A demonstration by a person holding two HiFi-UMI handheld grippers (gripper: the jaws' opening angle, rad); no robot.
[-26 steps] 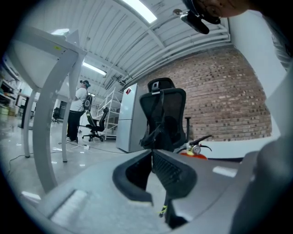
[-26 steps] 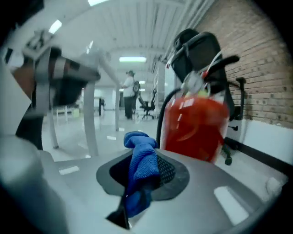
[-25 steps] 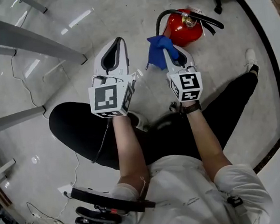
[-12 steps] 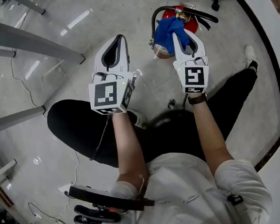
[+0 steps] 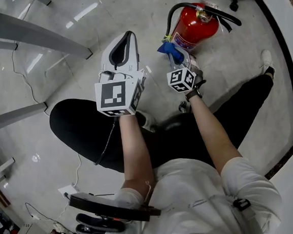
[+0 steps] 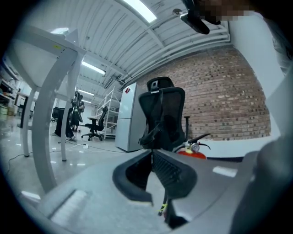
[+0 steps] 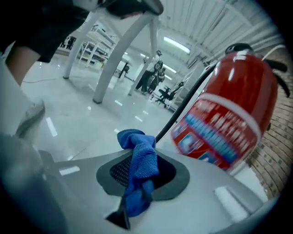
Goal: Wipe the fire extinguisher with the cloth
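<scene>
Right gripper point(image 5: 174, 55) is your working tool here, and its jaws are clamped on the blue cloth point(image 5: 167, 48): in the right gripper view point(image 7: 137, 169) the microfibre point(image 7: 142, 167) bunches up between the pads, with a tuft poking out past the tips

The red fire extinguisher point(image 5: 195, 30) sits just ahead of those tips and a touch to their right, looking upright on the glossy floor point(image 5: 70, 59). From the right gripper it fills the right of the view point(image 7: 229, 109), its printed label point(image 7: 215, 137) facing you and the black hose point(image 7: 183, 109) dropping between cloth and cylinder. Cloth and red shell are very close; whether they touch, I cannot tell

Left gripper point(image 5: 125, 37) is up and off to the left of the right one, jaws together on nothing point(image 6: 153, 157), with the extinguisher point(image 6: 192, 153) small beyond its tips and well apart from them

So the right one is clearly nearer. My read: the cylinder's long axis runs up and down, so you'd want the cloth pressed rightward onto the shell past that hose, then stroked along the body's length, minding the hose doesn't snag the tuft
</scene>
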